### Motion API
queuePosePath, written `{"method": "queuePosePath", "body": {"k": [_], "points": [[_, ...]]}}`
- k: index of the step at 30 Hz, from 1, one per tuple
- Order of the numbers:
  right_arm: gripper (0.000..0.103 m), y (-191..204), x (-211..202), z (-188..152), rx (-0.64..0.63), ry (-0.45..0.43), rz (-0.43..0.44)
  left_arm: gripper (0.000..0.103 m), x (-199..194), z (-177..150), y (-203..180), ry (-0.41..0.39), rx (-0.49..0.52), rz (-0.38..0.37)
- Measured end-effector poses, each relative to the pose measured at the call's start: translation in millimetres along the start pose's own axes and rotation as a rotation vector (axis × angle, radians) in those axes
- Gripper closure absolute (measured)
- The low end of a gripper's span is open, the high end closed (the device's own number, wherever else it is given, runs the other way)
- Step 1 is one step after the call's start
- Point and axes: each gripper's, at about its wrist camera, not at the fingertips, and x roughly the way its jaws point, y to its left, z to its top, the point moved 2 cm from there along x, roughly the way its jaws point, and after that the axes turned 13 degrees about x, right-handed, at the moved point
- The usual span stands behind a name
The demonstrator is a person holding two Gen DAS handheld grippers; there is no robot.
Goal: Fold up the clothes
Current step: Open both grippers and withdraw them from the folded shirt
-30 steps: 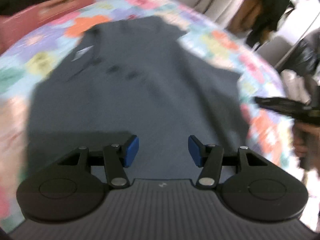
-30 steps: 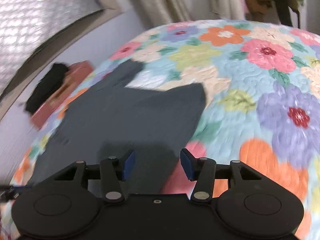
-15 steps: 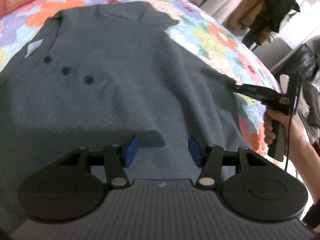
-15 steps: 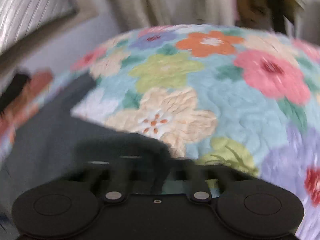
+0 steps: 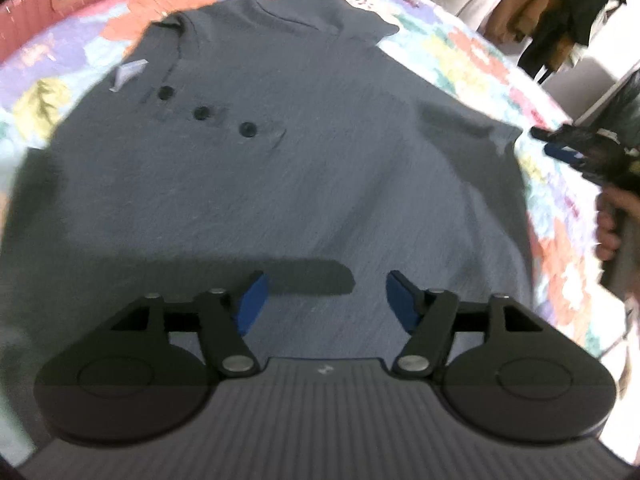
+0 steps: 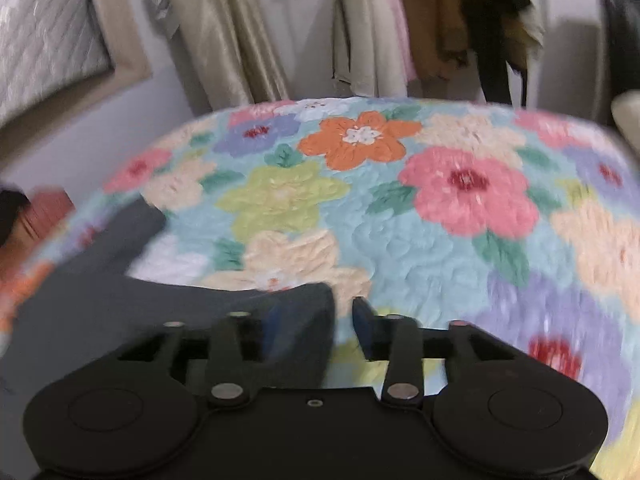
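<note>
A dark grey polo shirt (image 5: pixel 280 152) with three black buttons lies flat, front up, on a flowered quilt (image 5: pixel 472 52). My left gripper (image 5: pixel 323 304) is open and empty, hovering over the shirt's lower part. My right gripper (image 6: pixel 316 320) is open at the shirt's corner (image 6: pixel 308 300), with the cloth edge lying between its blue pads; the view is blurred. The right gripper also shows in the left wrist view (image 5: pixel 560 148), just off the shirt's right edge, held by a hand.
A pinkish-red box (image 5: pixel 60 4) stands at the far left beyond the quilt. Hanging clothes and curtains (image 6: pixel 380 28) line the wall behind the bed. The quilt (image 6: pixel 460 200) stretches to the right of the shirt.
My left gripper pulled back a little, so more of the shirt shows. My right gripper moved back off the shirt toward its corner and tilted up.
</note>
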Motion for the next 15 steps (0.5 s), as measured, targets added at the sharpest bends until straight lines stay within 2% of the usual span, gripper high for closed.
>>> {"method": "queuePosePath", "body": {"k": [2,5,6,7,9,10,11,15], "points": [[0.055,5,-21,-11,0.019,0.035,0.043,0.031,-10,-2,-3,0.014,0.023,0.04],[0.049,17,-61,-35,0.01,0.074,0.073,0.029,-31,-5,-9,0.001,0.054,0.063],[0.041,22,-76,-45,-0.004,0.078,0.067,0.029,-39,-6,-12,-0.001,0.071,0.075],[0.039,29,-90,-56,-0.034,0.073,0.032,0.029,-46,-7,-15,-0.001,0.094,0.098],[0.038,43,-115,-77,-0.109,0.045,-0.06,0.027,-64,-10,-18,-0.021,0.123,0.147],[0.038,49,-128,-87,-0.127,0.042,-0.063,0.025,-74,-12,-19,-0.037,0.127,0.155],[0.037,54,-139,-94,-0.128,0.05,-0.04,0.023,-83,-15,-19,-0.051,0.125,0.154],[0.024,76,-171,-117,-0.161,0.114,0.036,0.021,-113,-30,-17,-0.093,0.113,0.158]]}}
